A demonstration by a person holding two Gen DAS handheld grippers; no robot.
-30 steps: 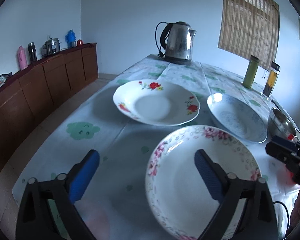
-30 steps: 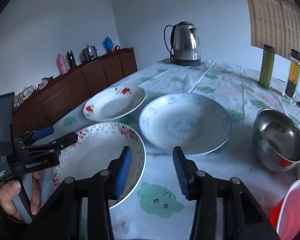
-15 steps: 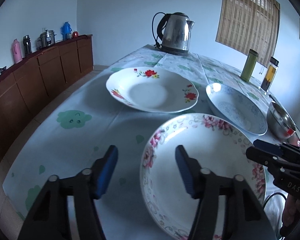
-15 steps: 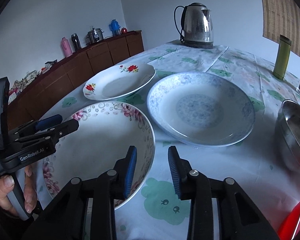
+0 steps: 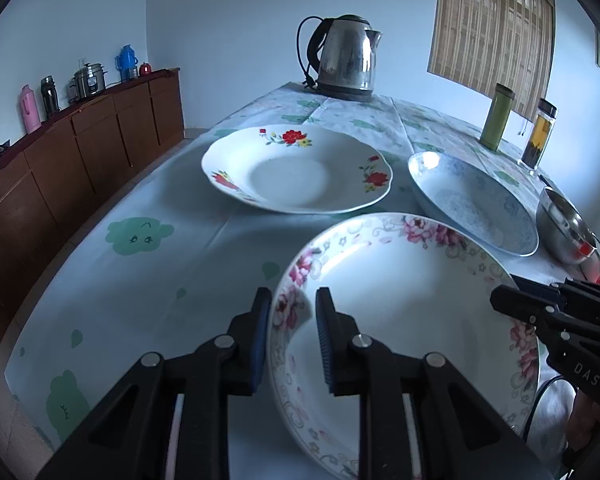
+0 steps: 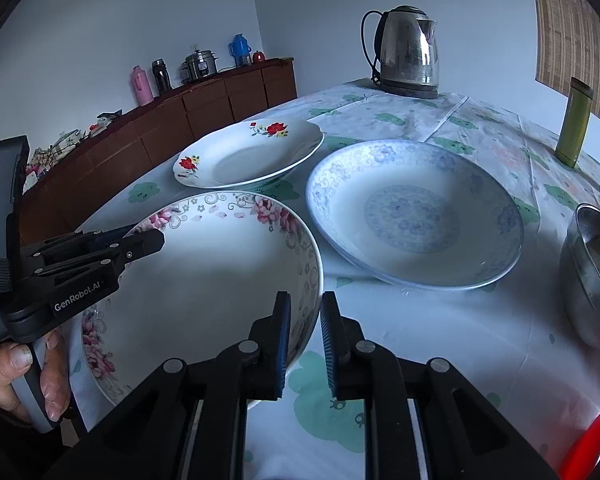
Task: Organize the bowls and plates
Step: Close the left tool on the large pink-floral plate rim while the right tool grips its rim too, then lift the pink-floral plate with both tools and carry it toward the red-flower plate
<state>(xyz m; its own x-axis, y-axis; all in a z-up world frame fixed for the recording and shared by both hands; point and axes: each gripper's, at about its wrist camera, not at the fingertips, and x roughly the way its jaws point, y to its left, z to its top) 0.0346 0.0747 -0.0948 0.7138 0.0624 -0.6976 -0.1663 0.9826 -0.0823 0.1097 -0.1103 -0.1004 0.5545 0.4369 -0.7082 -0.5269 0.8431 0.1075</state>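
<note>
Plates are spread on a table (image 5: 100, 280) covered with a cloud-print cloth. The pink-flowered plate (image 5: 400, 300) is pinched at opposite rims by the left gripper (image 5: 290, 300) and right gripper (image 6: 304, 308), whose jaws have just been closing. A brown cabinet (image 5: 80, 152) is seen along the wall.

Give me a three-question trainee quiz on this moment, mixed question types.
1. True or false: both hand-held grippers clamp the pink-flowered plate.
2. Which dish stands nearest the kettle? A) red-flowered plate B) blue plate C) steel bowl
3. Fill in: the left hand-held gripper grips the plate's ___ rim, the right hand-held gripper the opposite one.

Key: 1 true, their jaws have just been closing on its rim; 2 A; 3 left.
</note>
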